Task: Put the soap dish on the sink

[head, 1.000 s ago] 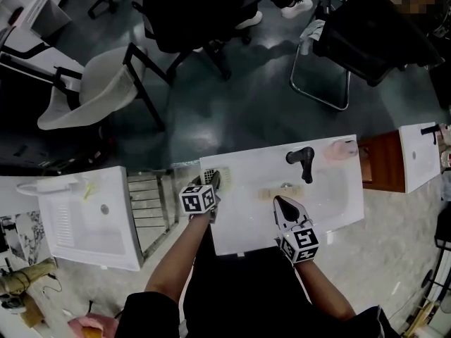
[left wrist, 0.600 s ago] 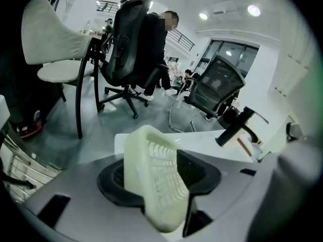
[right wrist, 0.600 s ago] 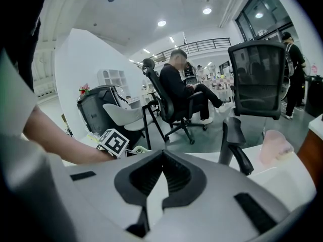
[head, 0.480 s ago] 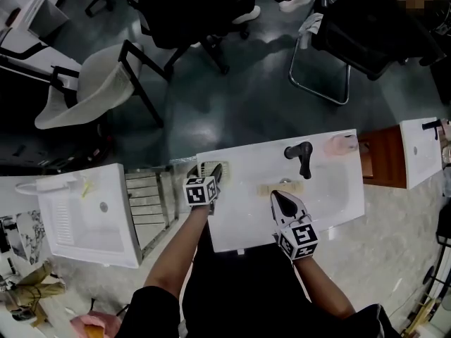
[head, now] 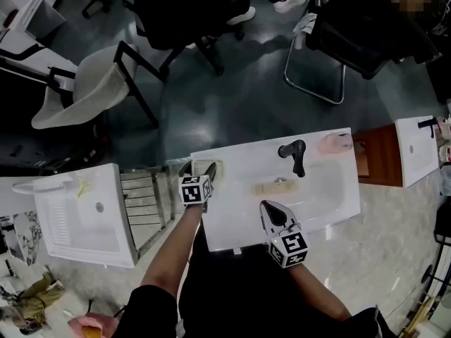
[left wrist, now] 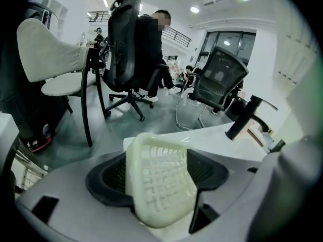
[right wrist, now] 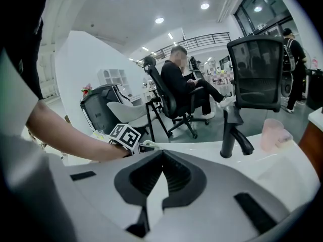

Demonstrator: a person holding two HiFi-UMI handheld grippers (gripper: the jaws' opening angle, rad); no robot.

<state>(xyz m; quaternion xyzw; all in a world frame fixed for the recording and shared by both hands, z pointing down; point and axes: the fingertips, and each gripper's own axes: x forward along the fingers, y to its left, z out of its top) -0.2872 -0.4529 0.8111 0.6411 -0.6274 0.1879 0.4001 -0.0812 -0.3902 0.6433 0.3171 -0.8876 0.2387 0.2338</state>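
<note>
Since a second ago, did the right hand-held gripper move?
Yes, a little: the right hand-held gripper drew back from the faucet, toward the sink front edge.

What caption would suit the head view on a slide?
From above: left gripper opening its fingers around the soap dish at the sink corner; right gripper shut and empty.
</note>
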